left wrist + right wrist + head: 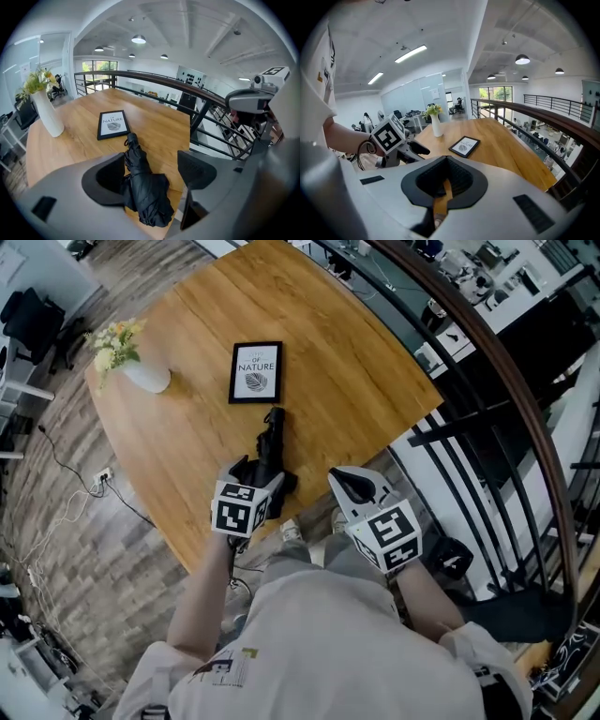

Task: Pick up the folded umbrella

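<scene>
The folded black umbrella (272, 442) lies on the round wooden table (347, 362), near its front edge, with its handle end toward a picture frame. My left gripper (265, 474) is open and straddles the umbrella's bunched end (143, 185). The fabric rests against the left pad (108, 176), while the right pad (197, 168) stands apart from it. My right gripper (356, 486) hovers just off the table edge to the right, shut with nothing in it (445, 180). From the right gripper view, the left gripper (401, 145) shows at left.
A black-framed "Nature" print (256, 371) lies beyond the umbrella. A white vase with yellow flowers (141, 371) stands at the table's far left. A dark curved railing (506, 381) runs close along the table's right side. The person's legs and feet are below the front edge.
</scene>
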Motion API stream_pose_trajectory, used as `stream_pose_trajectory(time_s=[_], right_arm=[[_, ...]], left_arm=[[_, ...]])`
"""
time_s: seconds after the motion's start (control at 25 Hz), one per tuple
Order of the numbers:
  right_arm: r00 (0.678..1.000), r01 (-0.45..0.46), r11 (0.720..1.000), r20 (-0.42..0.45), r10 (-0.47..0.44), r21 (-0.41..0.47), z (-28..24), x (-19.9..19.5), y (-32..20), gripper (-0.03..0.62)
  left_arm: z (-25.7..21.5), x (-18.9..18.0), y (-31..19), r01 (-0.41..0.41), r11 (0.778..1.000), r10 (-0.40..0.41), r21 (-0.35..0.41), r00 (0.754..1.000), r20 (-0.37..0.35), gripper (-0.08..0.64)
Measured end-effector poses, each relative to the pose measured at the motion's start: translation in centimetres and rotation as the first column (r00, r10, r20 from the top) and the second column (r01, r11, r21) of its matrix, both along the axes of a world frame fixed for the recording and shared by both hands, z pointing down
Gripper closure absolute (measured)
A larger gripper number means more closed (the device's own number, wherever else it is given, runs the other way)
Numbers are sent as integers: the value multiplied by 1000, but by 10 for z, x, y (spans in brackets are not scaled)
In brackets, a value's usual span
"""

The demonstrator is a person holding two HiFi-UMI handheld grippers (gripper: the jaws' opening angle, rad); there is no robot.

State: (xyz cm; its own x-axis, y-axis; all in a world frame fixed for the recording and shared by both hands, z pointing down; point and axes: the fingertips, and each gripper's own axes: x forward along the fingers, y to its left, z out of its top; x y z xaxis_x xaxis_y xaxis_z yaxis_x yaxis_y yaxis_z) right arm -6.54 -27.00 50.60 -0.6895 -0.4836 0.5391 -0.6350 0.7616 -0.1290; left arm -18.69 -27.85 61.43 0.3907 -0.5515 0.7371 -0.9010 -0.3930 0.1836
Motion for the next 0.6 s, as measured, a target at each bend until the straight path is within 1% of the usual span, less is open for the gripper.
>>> stream_pose_trajectory(time_s=[0.16,0.32,0.48,0.6], right_arm=[[1000,15,1000,-16,-15,-25,11,-4,-3,565],[999,28,999,-30,-30,-44,18,-5,-5,565],[997,45,997,-60,-48,-61,31,-2,-4,565],[996,48,996,-68,-53,-74,36,3,-3,565]], left_arm=[[39,0,-4,-11,998,13,-67,999,34,210],[79,0,0,-13,991,23,-135,997,71,209],[118,0,8,10,980,9,-198,996,93,207],[132,2,10,41,972,-20,-232,996,90,207]])
